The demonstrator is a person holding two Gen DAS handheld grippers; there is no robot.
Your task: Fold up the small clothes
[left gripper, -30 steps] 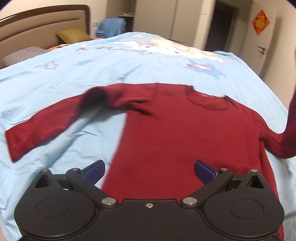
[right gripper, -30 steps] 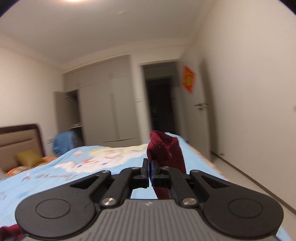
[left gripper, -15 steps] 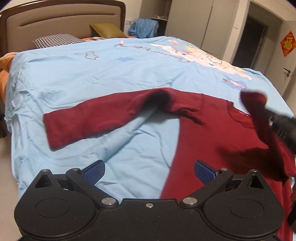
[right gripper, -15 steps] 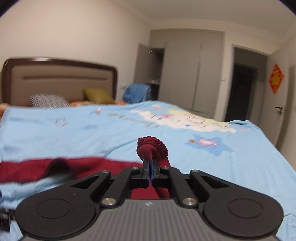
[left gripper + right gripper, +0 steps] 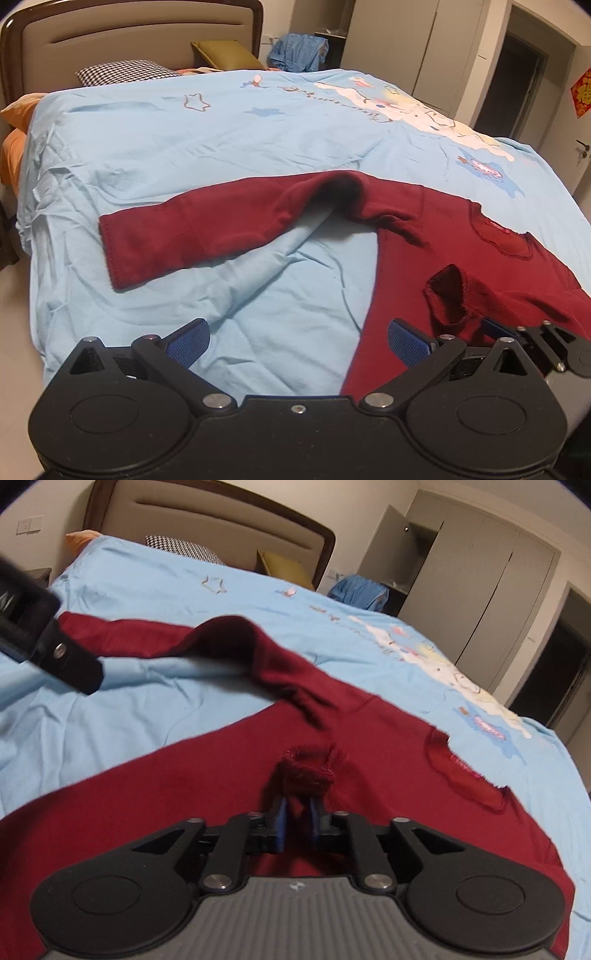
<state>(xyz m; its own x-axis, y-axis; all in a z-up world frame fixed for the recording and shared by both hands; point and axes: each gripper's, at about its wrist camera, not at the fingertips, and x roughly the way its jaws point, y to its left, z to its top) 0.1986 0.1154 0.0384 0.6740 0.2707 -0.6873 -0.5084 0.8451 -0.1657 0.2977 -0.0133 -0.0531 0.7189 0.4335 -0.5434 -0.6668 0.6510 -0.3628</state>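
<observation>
A dark red long-sleeved top lies flat on the light blue bed cover. Its left sleeve stretches out to the left, humped up at the shoulder. The other sleeve is folded across the body, its cuff resting on the chest. My right gripper sits low over the body. Its jaws are opening, and the cuff is still between the parted blue pads. My left gripper hovers open over the bed cover beside the top's left side, with nothing between its fingers.
A padded headboard with a checked pillow and an olive cushion stands at the far end. A blue bundle of cloth sits beyond the bed by the grey wardrobes. The bed's left edge drops to the floor.
My right gripper has swung down and across, carrying the sleeve cuff onto the top's body, and its shut jaws have parted. The left gripper drifted left early on, then held still.
</observation>
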